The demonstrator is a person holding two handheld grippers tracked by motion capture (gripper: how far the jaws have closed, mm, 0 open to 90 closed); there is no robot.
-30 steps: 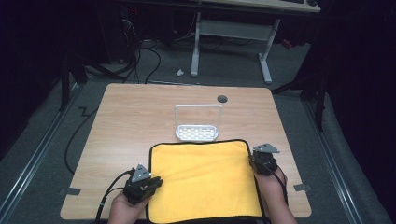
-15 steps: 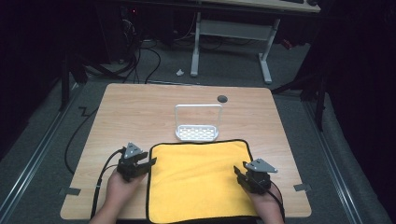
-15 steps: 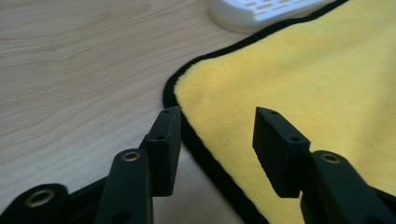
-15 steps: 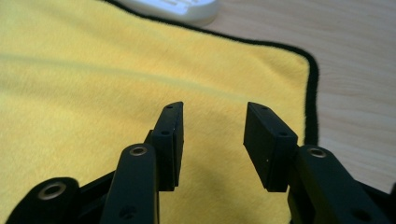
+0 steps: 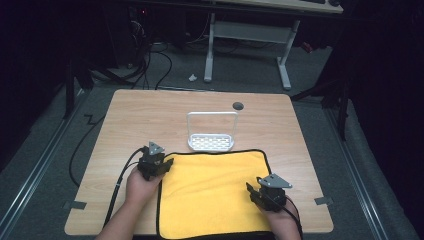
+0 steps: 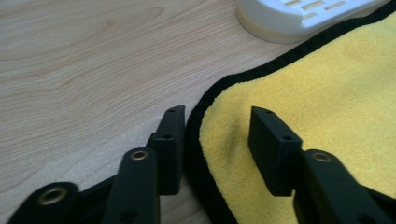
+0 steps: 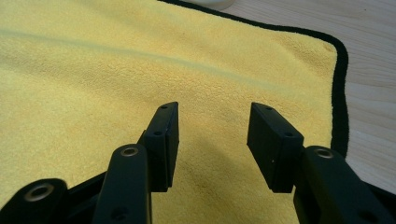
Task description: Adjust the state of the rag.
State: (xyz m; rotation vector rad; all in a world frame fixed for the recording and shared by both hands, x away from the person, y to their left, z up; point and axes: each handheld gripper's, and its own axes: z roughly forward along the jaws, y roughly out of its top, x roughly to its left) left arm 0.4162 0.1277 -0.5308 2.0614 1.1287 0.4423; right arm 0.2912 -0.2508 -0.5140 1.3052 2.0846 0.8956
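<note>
Right claw over near right part of yellow cloth, jaws wide apart, nothing between them, pads just above the pile. Left claw at cloth's far left corner, jaws wide apart astride the black hem, nothing gripped. Cloth flat on bench, near edge hanging at bench front. White rack touching cloth's far edge. Dark round hole beyond rack.

Yellow cloth w/ black trim, white slotted rack, light woodgrain table.
</note>
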